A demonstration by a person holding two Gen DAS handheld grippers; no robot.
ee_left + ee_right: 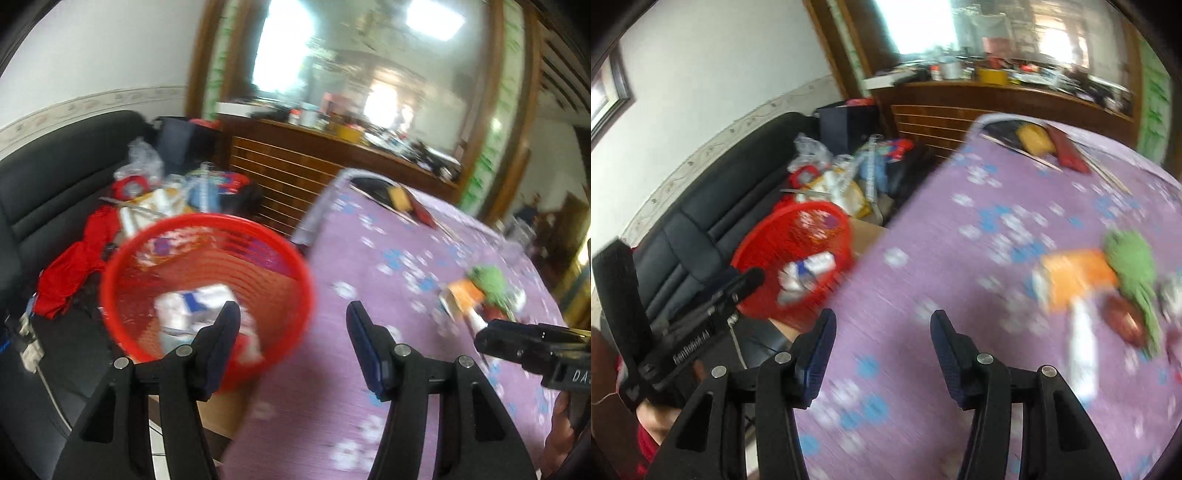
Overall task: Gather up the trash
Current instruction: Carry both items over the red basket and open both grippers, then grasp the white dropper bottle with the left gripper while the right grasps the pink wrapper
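A red mesh basket [122, 295] stands beside the table's left edge with white and blue wrappers [199, 306] in it; it also shows in the right wrist view [757, 258]. My left gripper [291, 314] is open and empty, over the table edge next to the basket. My right gripper [882, 321] is open and empty above the purple floral tablecloth [960, 295]. A pile of trash lies to its right: an orange packet [1075, 273], a green crumpled piece [1134, 258] and a white stick-like piece [1082, 343]. The pile shows in the left wrist view [480, 288]. The frames are blurred.
A black sofa [55, 177] behind the basket holds red cloth [70, 266] and plastic bags [147, 166]. A wooden cabinet with a mirror [332, 155] stands at the back. Dark, yellow and red items [1041, 142] lie at the table's far end.
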